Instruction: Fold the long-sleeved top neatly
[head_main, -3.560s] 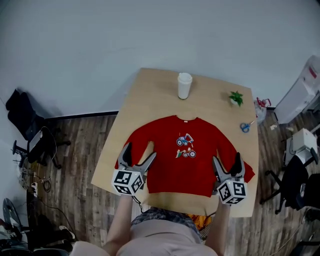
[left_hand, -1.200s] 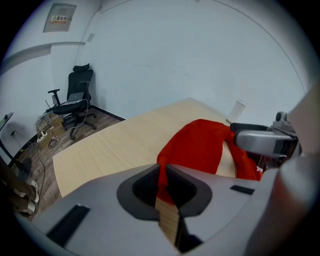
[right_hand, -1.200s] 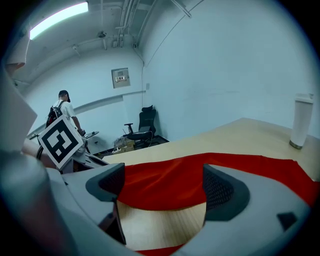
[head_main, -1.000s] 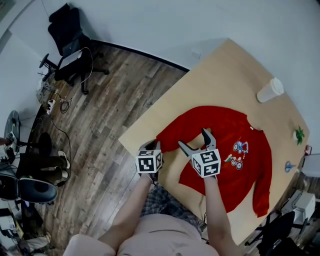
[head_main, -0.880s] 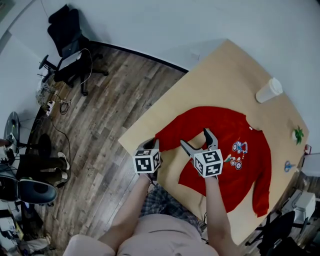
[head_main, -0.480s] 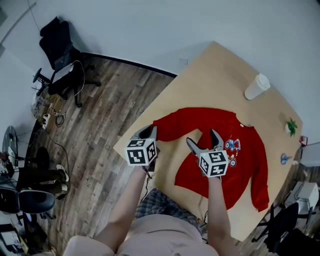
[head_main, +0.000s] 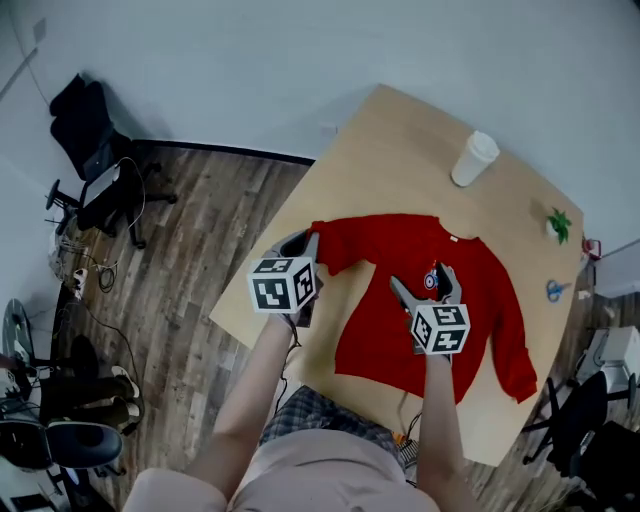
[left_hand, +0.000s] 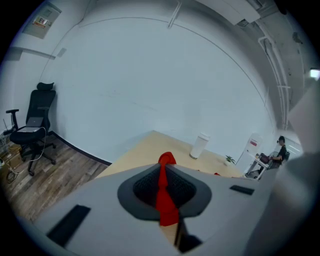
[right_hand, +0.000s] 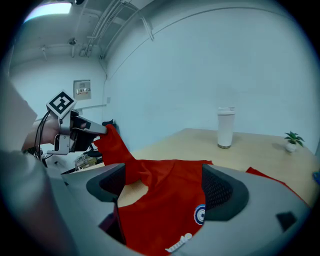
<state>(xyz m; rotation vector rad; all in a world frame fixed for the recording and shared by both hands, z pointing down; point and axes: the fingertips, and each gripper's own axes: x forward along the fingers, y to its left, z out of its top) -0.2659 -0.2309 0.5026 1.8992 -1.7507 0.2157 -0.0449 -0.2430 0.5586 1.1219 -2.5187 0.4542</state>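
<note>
Head view shows the red top (head_main: 440, 310) lying flat mid-table (head_main: 390, 130), its collar toward the cup (head_main: 473, 158) at 1 o'clock. The left gripper (head_main: 304, 240) is at the top's 9 o'clock, its jaws pressed together on the cuff of a sleeve (head_main: 340, 250), which slopes up off the wood to it. Left gripper view shows that red cloth pinched between the pads (left_hand: 144, 187). The right gripper (head_main: 424, 282) hovers over the chest with jaws spread wide, gripping nothing. In its own view the print (right_hand: 200, 215) lies under the gap. A plant (head_main: 557, 224) and scissors (head_main: 556, 290) sit near the table's 3 o'clock edge.
</note>
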